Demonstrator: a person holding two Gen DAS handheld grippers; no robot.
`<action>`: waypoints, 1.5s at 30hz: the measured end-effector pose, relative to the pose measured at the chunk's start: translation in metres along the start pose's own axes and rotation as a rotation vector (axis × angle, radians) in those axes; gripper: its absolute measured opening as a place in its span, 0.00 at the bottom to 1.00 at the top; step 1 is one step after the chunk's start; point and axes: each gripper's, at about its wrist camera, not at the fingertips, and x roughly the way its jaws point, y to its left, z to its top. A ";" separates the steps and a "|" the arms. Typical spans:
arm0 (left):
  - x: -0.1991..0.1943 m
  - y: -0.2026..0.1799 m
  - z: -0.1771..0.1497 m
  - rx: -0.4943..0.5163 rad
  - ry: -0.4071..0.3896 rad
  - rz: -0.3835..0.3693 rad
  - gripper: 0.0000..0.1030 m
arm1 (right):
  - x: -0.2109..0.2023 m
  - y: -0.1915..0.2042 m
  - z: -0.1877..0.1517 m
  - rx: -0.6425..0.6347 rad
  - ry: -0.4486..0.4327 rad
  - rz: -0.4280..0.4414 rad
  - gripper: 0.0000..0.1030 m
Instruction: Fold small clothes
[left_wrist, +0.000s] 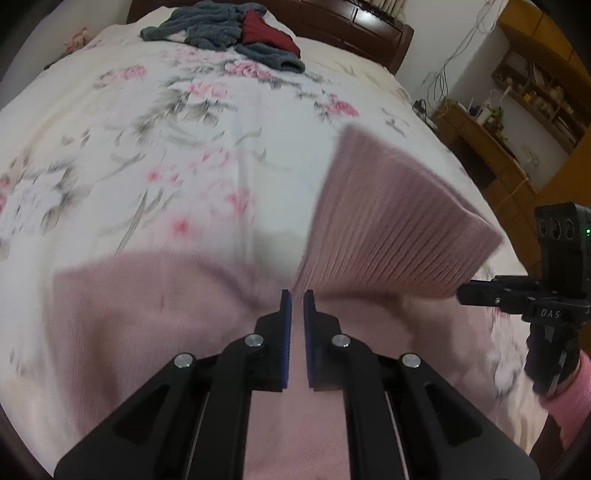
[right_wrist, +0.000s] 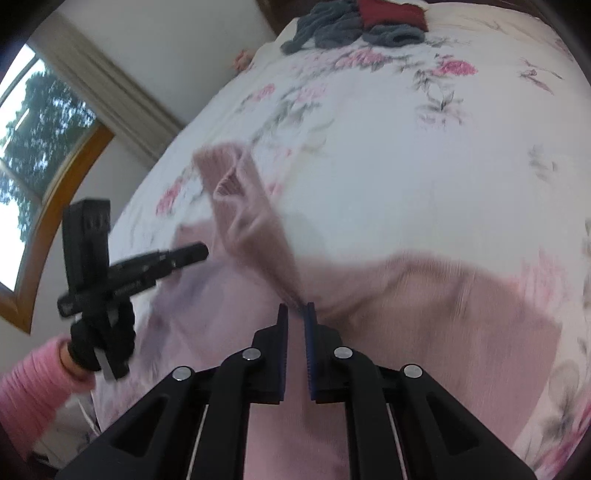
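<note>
Pink sweater (left_wrist: 155, 295) spread on floral bedspread (left_wrist: 184, 110) | left gripper (left_wrist: 297, 295) narrowed on lifted sleeve | right gripper (right_wrist: 296, 308) pinched on sweater fabric.

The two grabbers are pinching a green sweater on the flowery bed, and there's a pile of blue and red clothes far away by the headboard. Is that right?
Almost. The sweater is pink, not green, as the left wrist view shows. The rest holds: the left gripper and right gripper pinch it on the floral bedspread, with the blue and red clothes near the headboard.
</note>
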 end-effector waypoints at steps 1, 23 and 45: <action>0.001 0.005 -0.010 -0.009 0.027 0.006 0.05 | 0.000 0.001 -0.009 -0.010 0.014 -0.018 0.08; 0.043 -0.003 -0.044 -0.076 0.234 -0.100 0.38 | 0.049 -0.024 -0.053 0.271 0.167 0.162 0.14; -0.060 -0.013 -0.104 -0.027 0.204 0.131 0.43 | -0.046 0.000 -0.124 0.276 0.058 -0.008 0.23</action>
